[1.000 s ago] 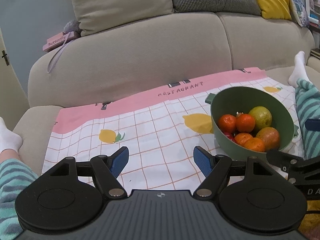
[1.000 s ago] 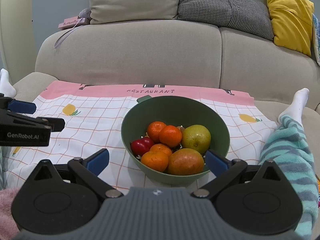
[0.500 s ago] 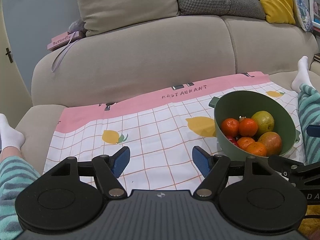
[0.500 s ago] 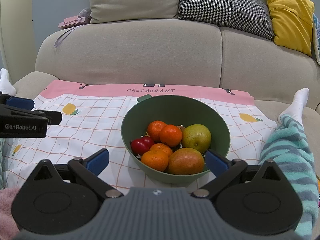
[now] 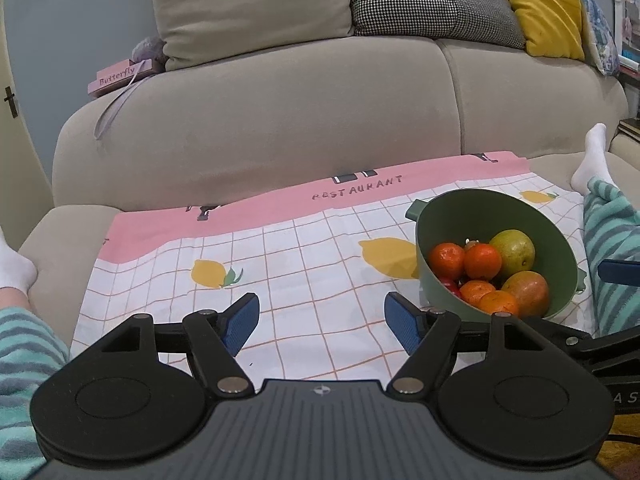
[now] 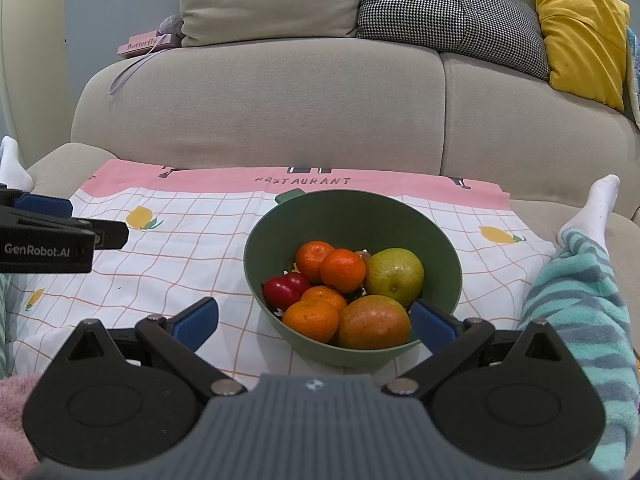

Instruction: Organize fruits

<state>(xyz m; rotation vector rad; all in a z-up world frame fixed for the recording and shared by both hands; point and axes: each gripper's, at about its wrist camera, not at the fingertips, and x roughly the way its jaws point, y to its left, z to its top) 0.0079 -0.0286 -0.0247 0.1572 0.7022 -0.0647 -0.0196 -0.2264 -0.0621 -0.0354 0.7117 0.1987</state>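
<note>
Nearest the right wrist camera, the right gripper [image 6: 314, 326] with black linkages and blue pads has its jaws spread wide and holds nothing; its two fingertips sit to either side of the near wall of the round green plastic bowl [image 6: 352, 212], without a clear sign of touching it. In the left wrist view the left gripper [image 5: 322, 322] is likewise wide open and empty, hovering over the bare squares of the white checked cloth with lemon prints and a pink border [image 5: 304, 248], with the bowl [image 5: 480, 208] just to its right. The bowl stands on that cloth [image 6: 192, 240], which is spread over the seat of the beige fabric sofa [image 6: 260, 112]. In the bowl lie all the fruits: at the front a small orange tangerine [image 6: 310, 320] beside a large orange-red mango [image 6: 374, 322], behind them a second tangerine [image 6: 324, 296] and a small glossy red fruit [image 6: 280, 292] to the left, then two more tangerines [image 6: 342, 270] touching each other and a yellow-green pear [image 6: 394, 276] on the right. A leg in teal striped fleece [image 6: 580, 300] with a white sock [image 6: 596, 204] rests right of the bowl. On the sofa back sit a pink box reading "Butterfly" [image 6: 144, 44], a beige cushion [image 6: 268, 0], a black-and-white houndstooth cushion [image 6: 448, 16] and a yellow cushion [image 6: 580, 28].
</note>
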